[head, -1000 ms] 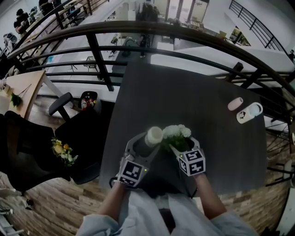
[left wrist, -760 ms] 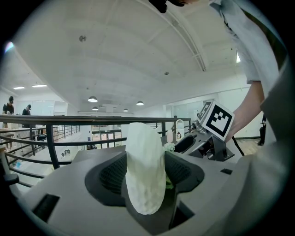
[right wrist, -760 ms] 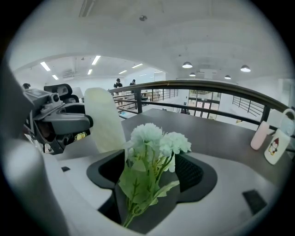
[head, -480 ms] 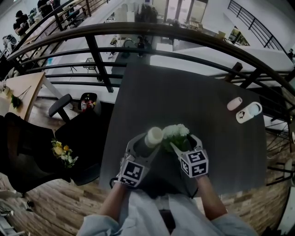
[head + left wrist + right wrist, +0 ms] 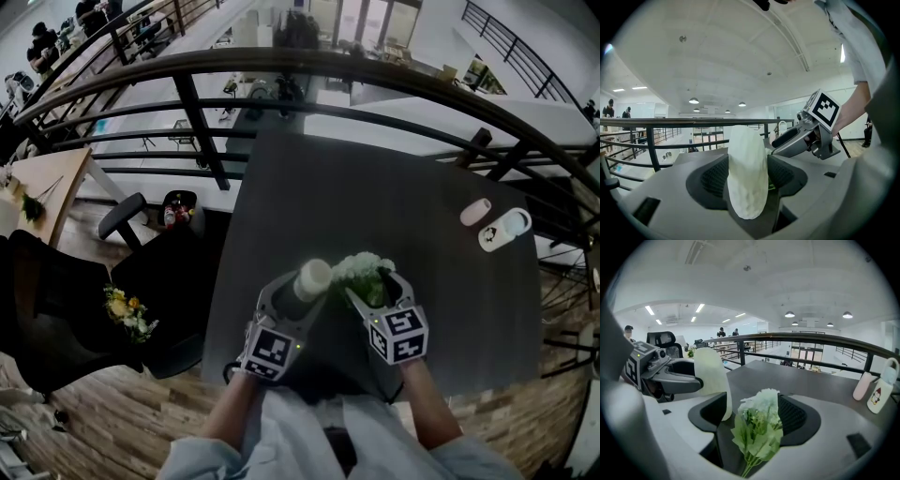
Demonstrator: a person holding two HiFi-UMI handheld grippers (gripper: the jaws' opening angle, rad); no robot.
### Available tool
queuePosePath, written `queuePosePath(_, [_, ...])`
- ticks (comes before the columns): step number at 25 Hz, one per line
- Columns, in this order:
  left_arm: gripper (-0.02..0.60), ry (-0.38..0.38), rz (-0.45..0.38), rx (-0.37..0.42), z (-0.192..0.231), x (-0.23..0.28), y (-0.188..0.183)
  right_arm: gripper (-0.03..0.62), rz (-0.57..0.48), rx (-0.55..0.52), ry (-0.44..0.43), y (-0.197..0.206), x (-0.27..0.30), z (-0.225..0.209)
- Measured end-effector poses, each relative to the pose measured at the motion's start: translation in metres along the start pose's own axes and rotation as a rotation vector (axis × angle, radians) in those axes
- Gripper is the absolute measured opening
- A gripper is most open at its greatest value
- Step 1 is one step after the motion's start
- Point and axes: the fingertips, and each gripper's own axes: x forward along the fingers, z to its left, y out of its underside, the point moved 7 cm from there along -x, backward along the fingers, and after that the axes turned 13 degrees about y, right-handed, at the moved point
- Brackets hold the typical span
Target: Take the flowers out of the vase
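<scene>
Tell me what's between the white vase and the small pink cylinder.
Head view: next to the white vase, white flowers with green leaves held by the right gripper, then bare dark grey tabletop.

Flowers [image 5: 363, 269] just right of vase [image 5: 312, 277]

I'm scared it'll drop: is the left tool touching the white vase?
Touching. The left gripper view shows the left tool clamping the vase on both sides.

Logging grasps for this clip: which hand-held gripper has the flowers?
The right hand-held gripper: white flowers with green leaves stand between its jaws. The left hand-held gripper is clamped on the cream vase instead.
</scene>
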Motion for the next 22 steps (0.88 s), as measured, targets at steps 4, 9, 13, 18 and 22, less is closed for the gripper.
queuePosePath(4, [0.256,-0.005,0.0,-0.01,0.0,-0.002,-0.002,0.333,-0.019,0.012,-0.007,-0.006,-0.003,0.002])
queuePosePath(9, [0.25,-0.006,-0.02,-0.022,0.002,-0.005,-0.004,0.333,-0.038,0.024,-0.017,-0.01,-0.004,0.005])
queuePosePath(13, [0.25,-0.009,-0.032,-0.009,0.002,-0.008,-0.008,0.333,-0.052,0.034,-0.02,-0.014,-0.008,0.007])
queuePosePath(18, [0.25,-0.005,-0.044,0.008,-0.001,-0.012,-0.016,0.333,-0.072,0.046,-0.019,-0.019,-0.014,0.008])
queuePosePath(22, [0.25,0.005,-0.042,0.018,-0.005,-0.017,-0.021,0.333,-0.089,0.051,-0.023,-0.023,-0.019,0.013])
